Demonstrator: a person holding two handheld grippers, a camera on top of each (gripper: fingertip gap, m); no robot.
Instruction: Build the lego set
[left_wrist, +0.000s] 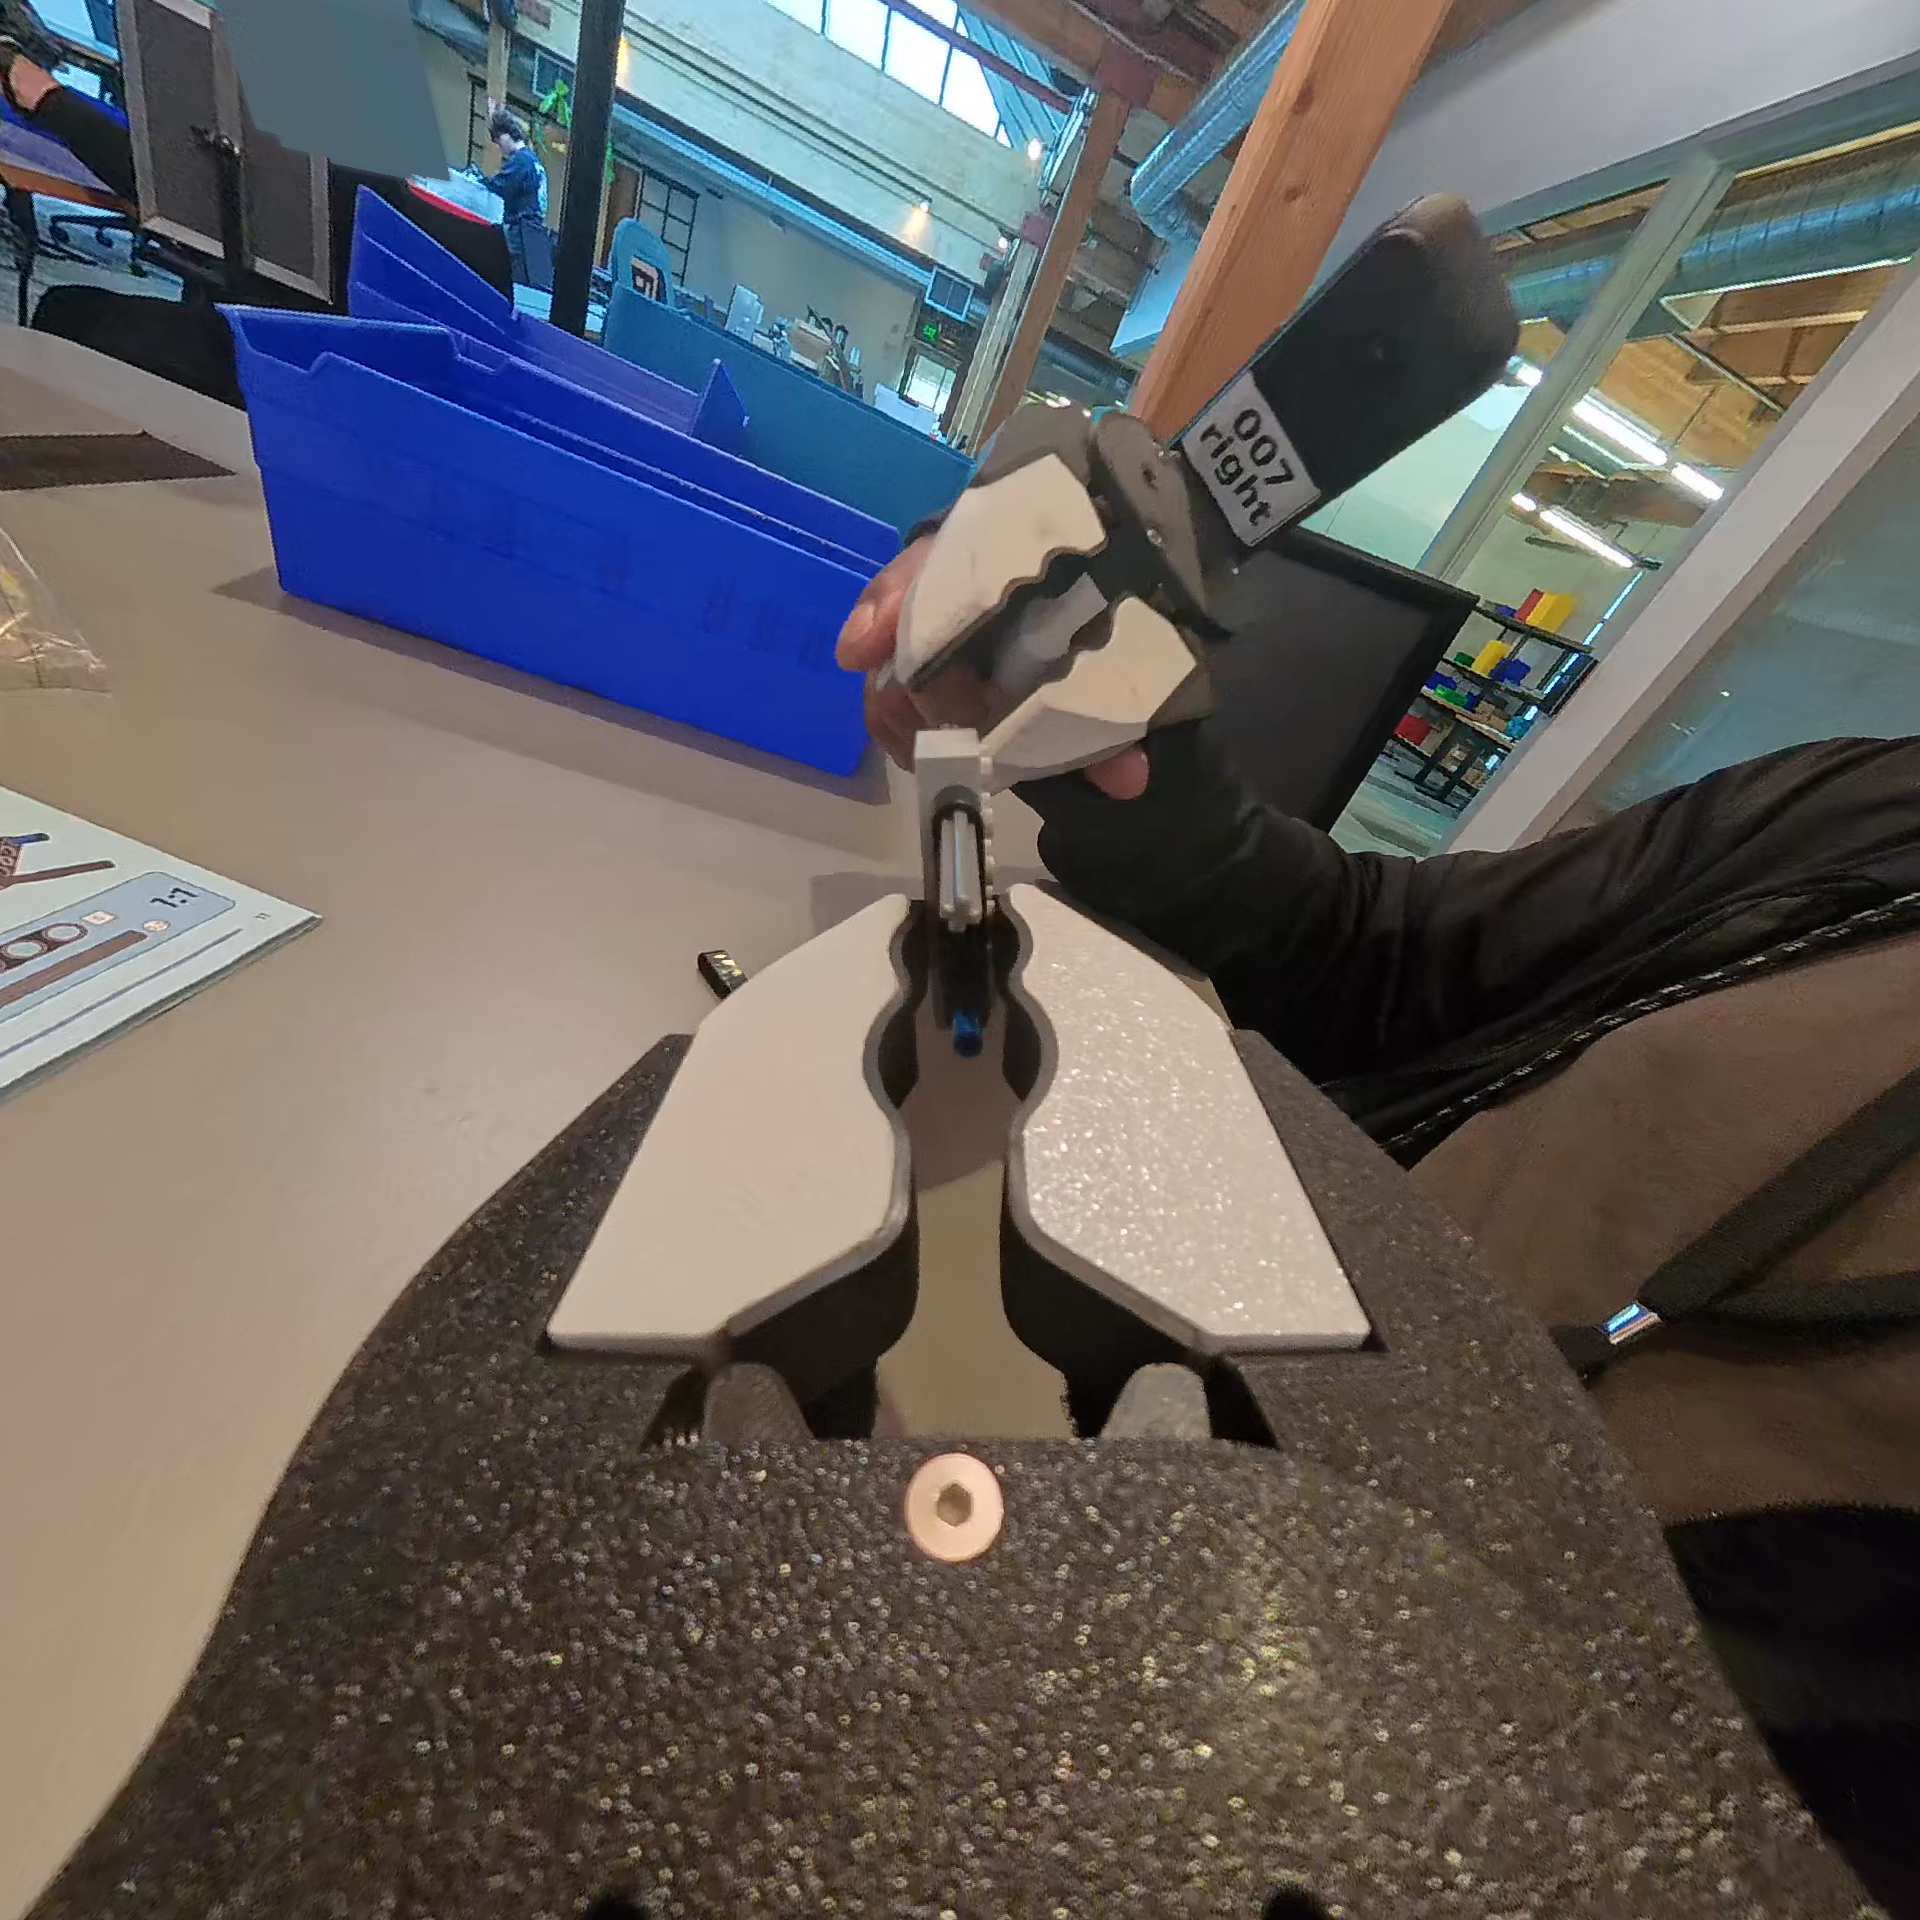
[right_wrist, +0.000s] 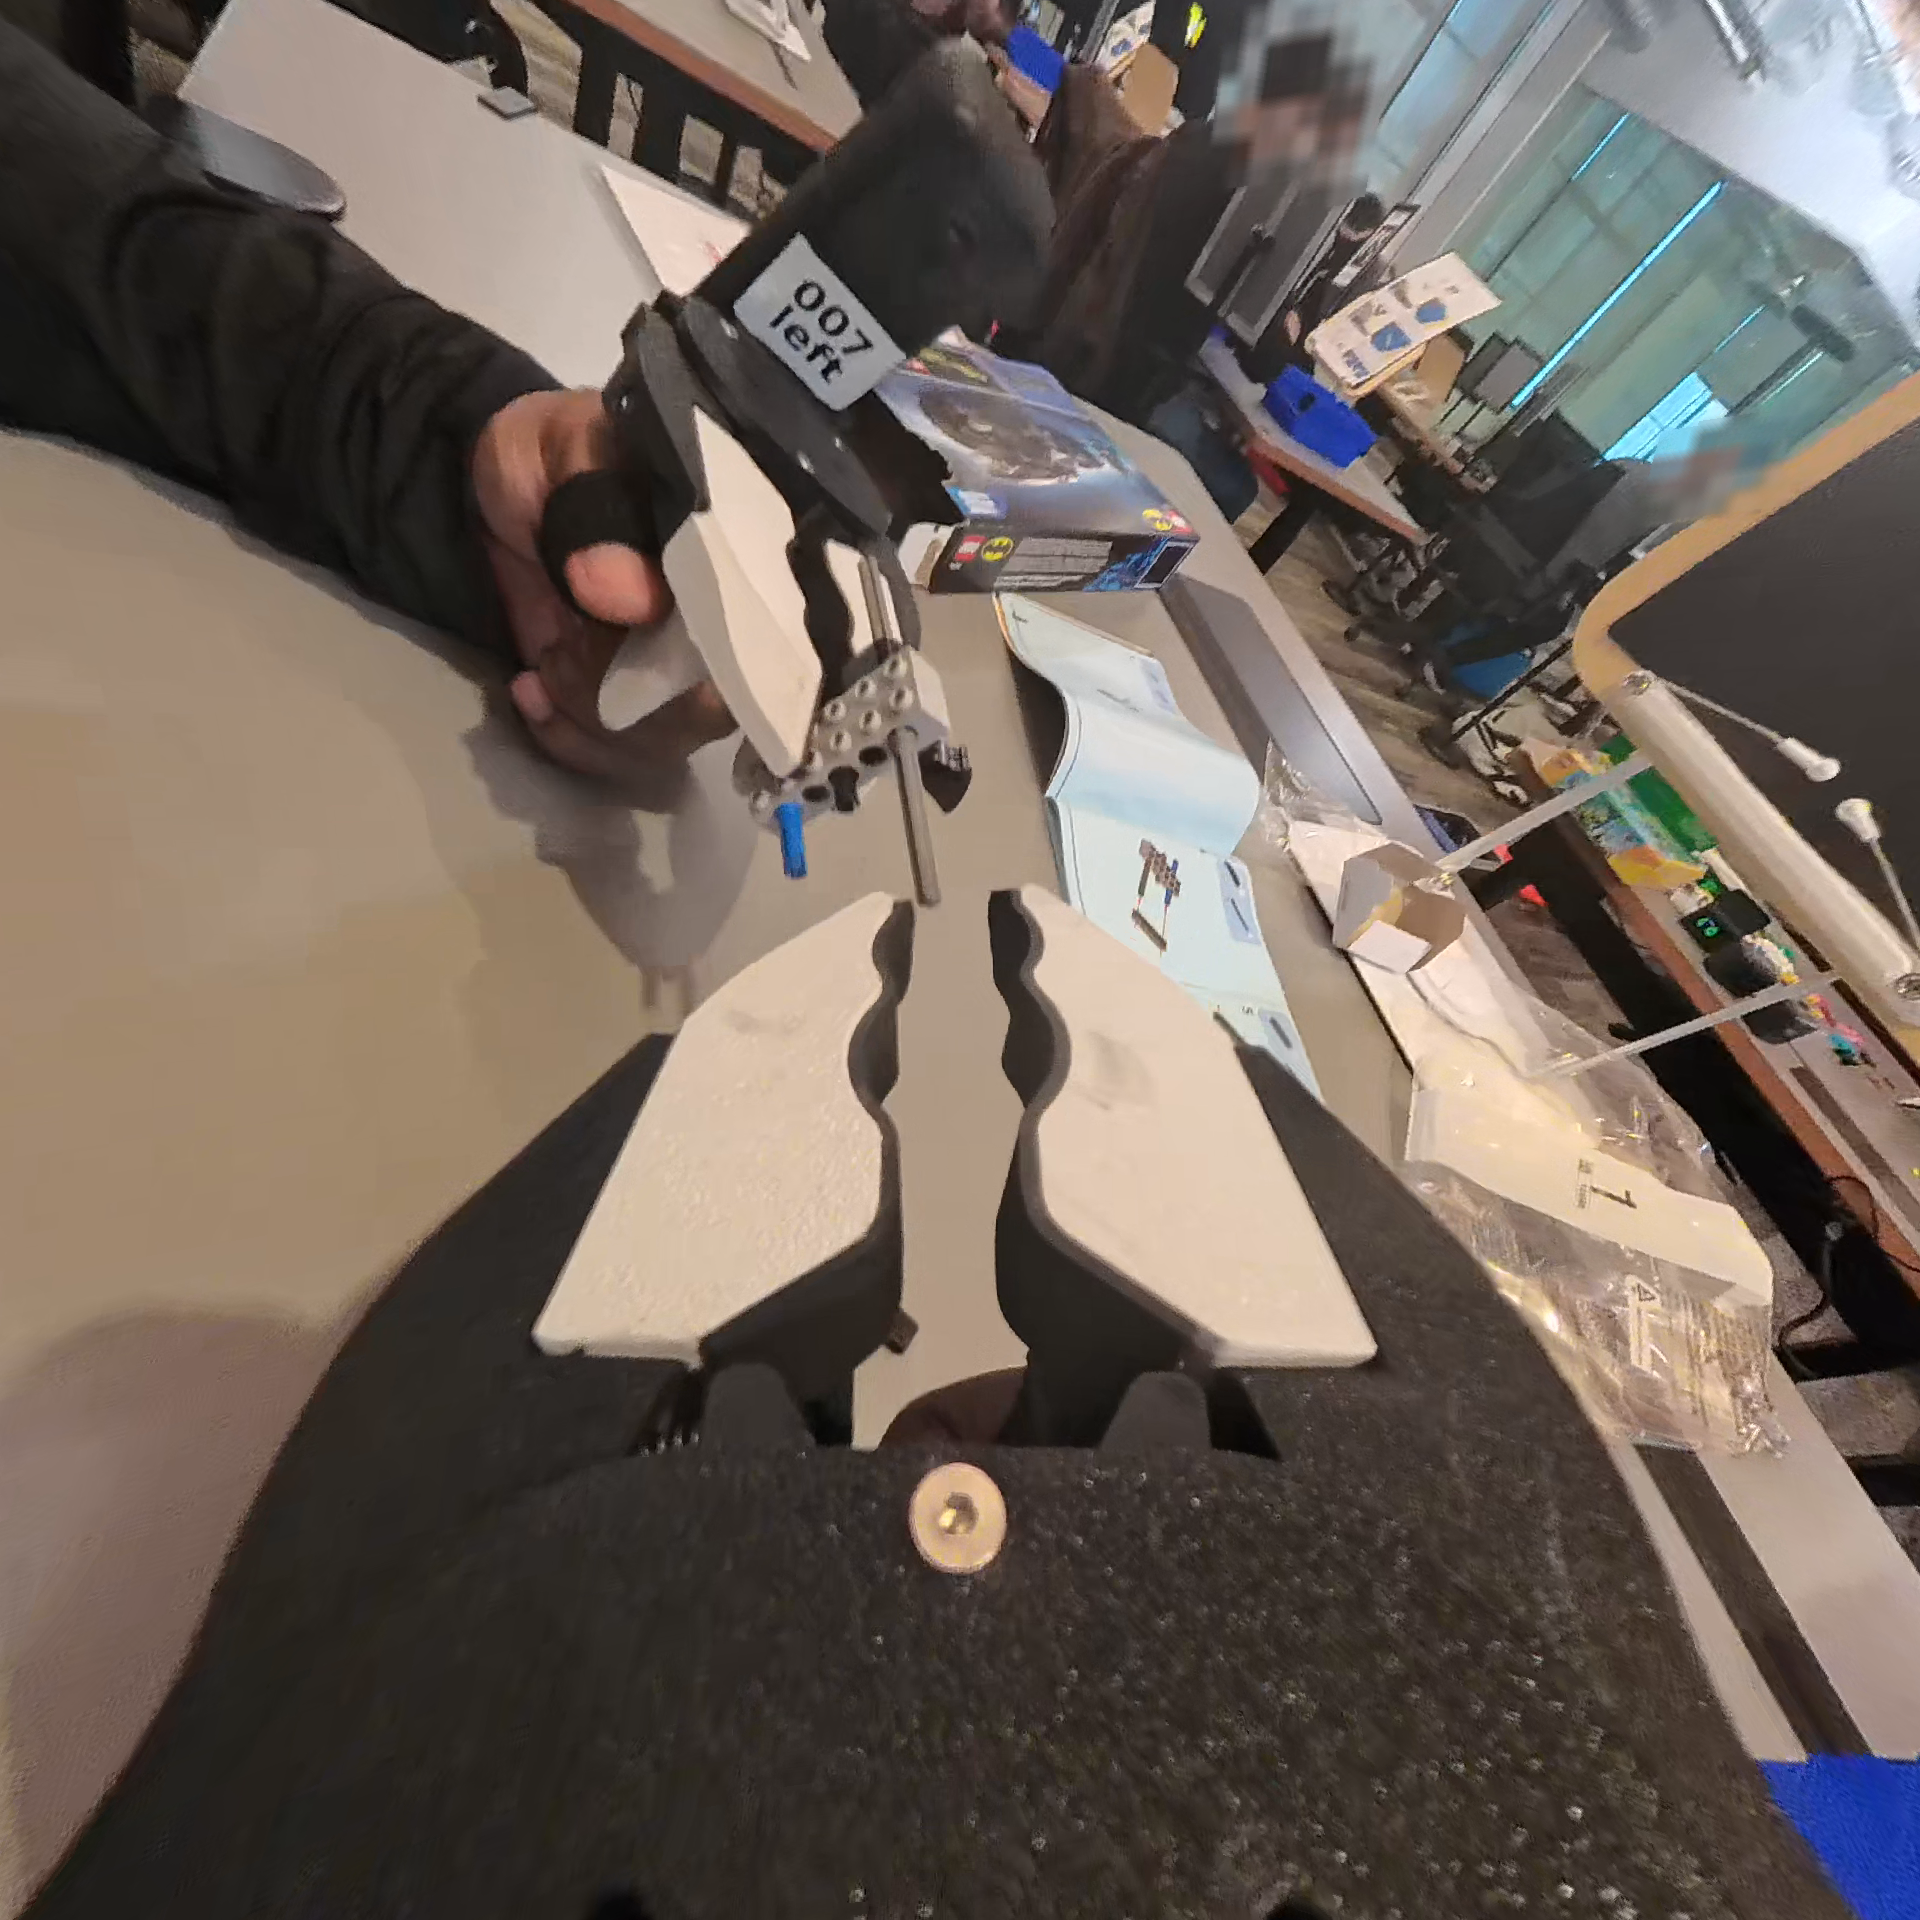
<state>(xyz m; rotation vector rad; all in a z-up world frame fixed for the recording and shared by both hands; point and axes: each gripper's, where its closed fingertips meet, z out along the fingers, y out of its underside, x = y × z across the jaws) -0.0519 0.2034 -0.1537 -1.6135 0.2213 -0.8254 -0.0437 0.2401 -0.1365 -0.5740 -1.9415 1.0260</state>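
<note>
Left gripper (left_wrist: 958, 940) was clamped on a small grey studded brick assembly (left_wrist: 951, 821) with a blue pin (right_wrist: 790, 836) and a grey axle (right_wrist: 916, 821), frame centre, above the counter (left_wrist: 436, 831). Right gripper (right_wrist: 951, 914) stood narrowly parted, holding nothing, tips just beside the axle's end.

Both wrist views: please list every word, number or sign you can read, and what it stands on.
I will not copy the writing; these bear it:
White sticker, far handle, left wrist view: readable.
White sticker, far handle, right wrist view: readable.
Dark box: small print.
Booklet: too small.
Printed sheet: partly readable.
Bag slip: blurred.
</note>
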